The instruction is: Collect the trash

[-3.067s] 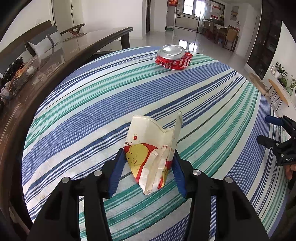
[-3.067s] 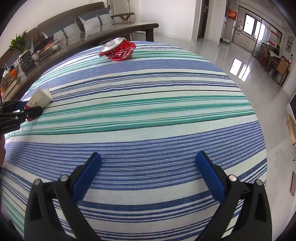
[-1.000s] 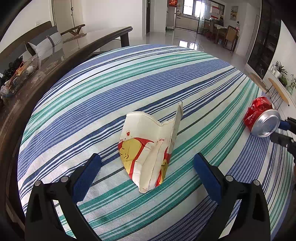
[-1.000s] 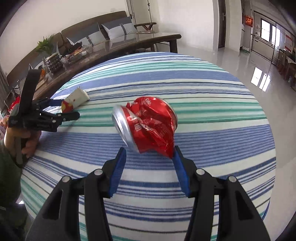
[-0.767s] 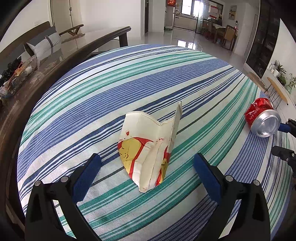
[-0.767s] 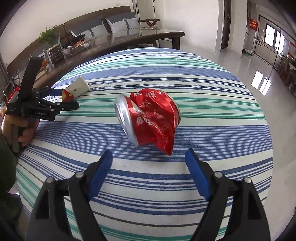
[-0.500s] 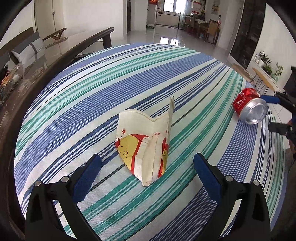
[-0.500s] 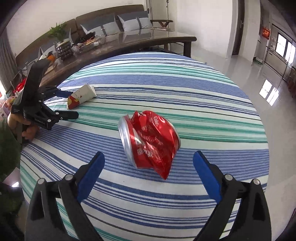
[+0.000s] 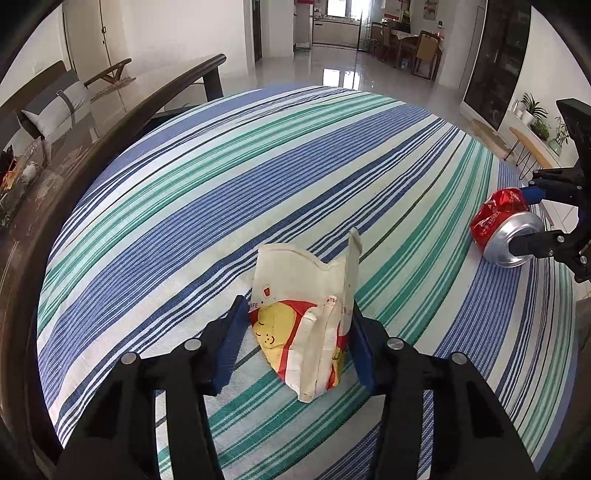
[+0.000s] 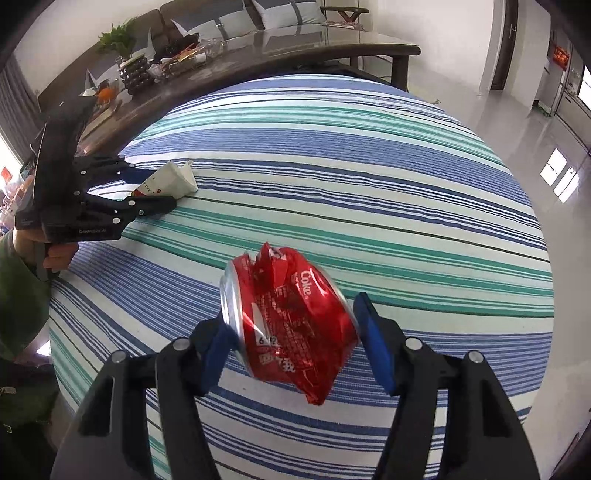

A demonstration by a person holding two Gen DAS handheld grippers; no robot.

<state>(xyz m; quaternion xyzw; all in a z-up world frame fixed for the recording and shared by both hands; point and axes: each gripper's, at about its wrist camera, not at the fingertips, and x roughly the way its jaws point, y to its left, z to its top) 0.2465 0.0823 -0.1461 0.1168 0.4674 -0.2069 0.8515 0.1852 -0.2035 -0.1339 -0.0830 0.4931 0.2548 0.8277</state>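
A crumpled white, yellow and red paper carton lies on the striped tablecloth. My left gripper is closed around it, both blue pads touching its sides. It also shows in the right wrist view, between the left gripper's fingers. A crushed red Coke can lies on its side between the pads of my right gripper, which press both its ends. The can also shows at the right in the left wrist view.
A dark wooden table with a glass top stands behind the striped table and carries a vase, snacks and clutter. A sofa with cushions is behind it. Glossy floor surrounds the table.
Both grippers were open half a second ago with the carton and the can lying between wide-apart pads. Now both have moved in and closed on them.
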